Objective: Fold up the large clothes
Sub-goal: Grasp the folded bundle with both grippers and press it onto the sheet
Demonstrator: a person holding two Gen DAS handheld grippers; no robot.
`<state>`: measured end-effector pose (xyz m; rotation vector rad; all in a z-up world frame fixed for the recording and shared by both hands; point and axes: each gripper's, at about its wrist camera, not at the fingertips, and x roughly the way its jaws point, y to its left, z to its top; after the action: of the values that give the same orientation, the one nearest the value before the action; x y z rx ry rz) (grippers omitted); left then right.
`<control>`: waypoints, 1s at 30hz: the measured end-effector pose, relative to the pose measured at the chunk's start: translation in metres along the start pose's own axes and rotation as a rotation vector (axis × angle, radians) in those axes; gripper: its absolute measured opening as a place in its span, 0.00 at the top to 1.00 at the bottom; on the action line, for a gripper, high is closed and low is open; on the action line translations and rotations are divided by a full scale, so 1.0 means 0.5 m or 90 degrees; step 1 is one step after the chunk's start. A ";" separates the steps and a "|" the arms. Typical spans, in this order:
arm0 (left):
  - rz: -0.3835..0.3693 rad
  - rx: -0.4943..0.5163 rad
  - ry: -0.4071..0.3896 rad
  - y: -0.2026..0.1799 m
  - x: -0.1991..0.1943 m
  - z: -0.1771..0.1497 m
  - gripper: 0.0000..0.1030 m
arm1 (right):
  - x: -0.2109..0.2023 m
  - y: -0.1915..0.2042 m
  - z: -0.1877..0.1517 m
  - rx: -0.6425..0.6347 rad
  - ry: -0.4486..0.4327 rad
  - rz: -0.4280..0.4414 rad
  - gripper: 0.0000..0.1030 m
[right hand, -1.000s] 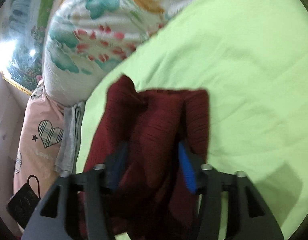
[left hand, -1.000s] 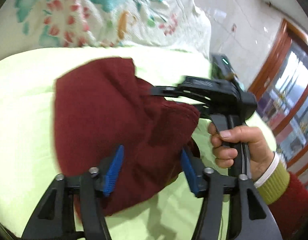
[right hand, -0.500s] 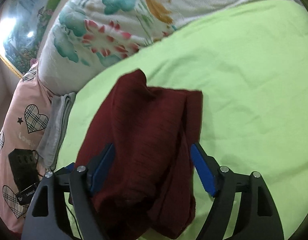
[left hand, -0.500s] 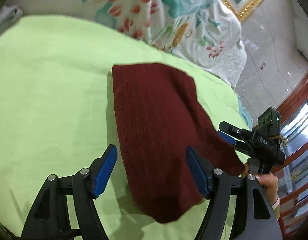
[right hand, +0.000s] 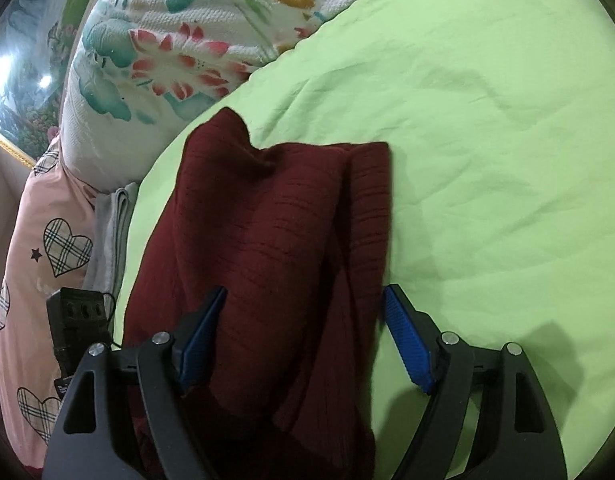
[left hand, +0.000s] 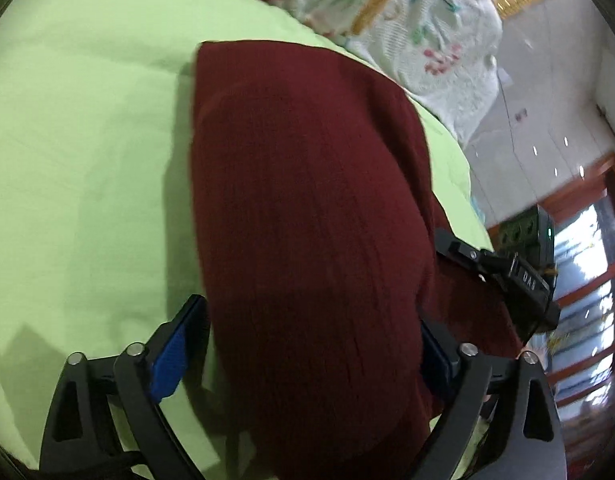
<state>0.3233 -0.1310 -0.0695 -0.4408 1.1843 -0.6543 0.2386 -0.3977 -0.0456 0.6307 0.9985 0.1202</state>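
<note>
In the left wrist view, the green bedsheet (left hand: pixel 87 160) filled the left side; the left gripper (left hand: pixel 303 360) reached in from below with its jaws opening wide, the blue pads (left hand: pixel 169 354) standing clear of the cloth; the folded dark red garment (left hand: pixel 307 220) lay on the sheet and ran down between those jaws, gripped by neither; just right of it the right gripper (left hand: pixel 503 276) rested at the garment's edge; behind it lay a floral quilt (left hand: pixel 419 20), and a tiled floor (left hand: pixel 547 100) showed at the far right.

In the right wrist view, a pink pillow with plaid hearts (right hand: pixel 47 248) lay at the far left, a grey folded cloth (right hand: pixel 111 224) beside it, and the quilt above; the left gripper's body showed at the lower left edge; the garment lay folded and rumpled on the sheet, well left of the bare green expanse; the right gripper's jaws stood wide apart, straddling the cloth, the left pad close against it, the right pad clear.
</note>
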 end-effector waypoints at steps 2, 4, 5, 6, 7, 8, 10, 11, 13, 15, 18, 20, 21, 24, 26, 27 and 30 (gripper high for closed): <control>0.009 0.022 0.013 -0.013 0.018 0.005 0.28 | 0.015 0.005 0.004 -0.001 0.017 0.008 0.40; 0.023 0.042 0.005 -0.026 0.020 0.005 0.33 | 0.034 -0.009 0.002 0.047 0.045 0.060 0.64; 0.030 0.050 0.000 -0.031 0.017 0.003 0.36 | 0.035 -0.012 0.000 0.058 0.044 0.070 0.67; 0.029 0.050 -0.003 -0.032 0.012 0.000 0.38 | 0.031 -0.008 -0.004 0.053 0.039 0.068 0.68; 0.026 0.050 -0.011 -0.033 0.003 -0.003 0.41 | 0.024 0.000 -0.010 0.049 0.032 0.069 0.69; 0.025 0.049 -0.021 -0.035 -0.009 -0.008 0.42 | 0.019 0.009 -0.016 0.048 0.029 0.072 0.70; 0.025 0.046 -0.033 -0.036 -0.031 -0.018 0.44 | 0.006 0.035 -0.027 0.036 0.020 0.083 0.71; 0.021 0.044 -0.041 -0.036 -0.050 -0.026 0.44 | 0.001 0.053 -0.035 0.029 0.019 0.093 0.71; 0.021 0.043 -0.057 -0.032 -0.092 -0.042 0.44 | -0.001 0.094 -0.051 0.011 0.018 0.108 0.71; 0.030 0.045 -0.073 -0.023 -0.147 -0.064 0.44 | 0.006 0.129 -0.068 0.000 0.024 0.137 0.71; 0.054 0.048 -0.104 0.001 -0.246 -0.103 0.44 | 0.033 0.191 -0.096 -0.024 0.036 0.191 0.71; 0.075 0.051 -0.119 0.013 -0.300 -0.125 0.44 | 0.058 0.232 -0.116 -0.043 0.046 0.219 0.71; 0.088 0.051 -0.127 0.021 -0.329 -0.139 0.44 | 0.075 0.255 -0.127 -0.052 0.054 0.235 0.71; 0.117 0.040 -0.136 0.050 -0.384 -0.177 0.44 | 0.118 0.295 -0.151 -0.063 0.079 0.261 0.71; 0.134 0.030 -0.133 0.078 -0.394 -0.199 0.43 | 0.155 0.310 -0.169 -0.061 0.103 0.261 0.71; 0.143 0.025 -0.131 0.094 -0.396 -0.210 0.43 | 0.172 0.312 -0.176 -0.062 0.113 0.254 0.71; 0.172 -0.015 -0.106 0.148 -0.370 -0.237 0.37 | 0.214 0.312 -0.200 -0.065 0.140 0.196 0.68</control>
<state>0.1863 0.0507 -0.0254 -0.3397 1.0708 -0.3635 0.2450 -0.1862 -0.0784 0.6849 1.0932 0.5182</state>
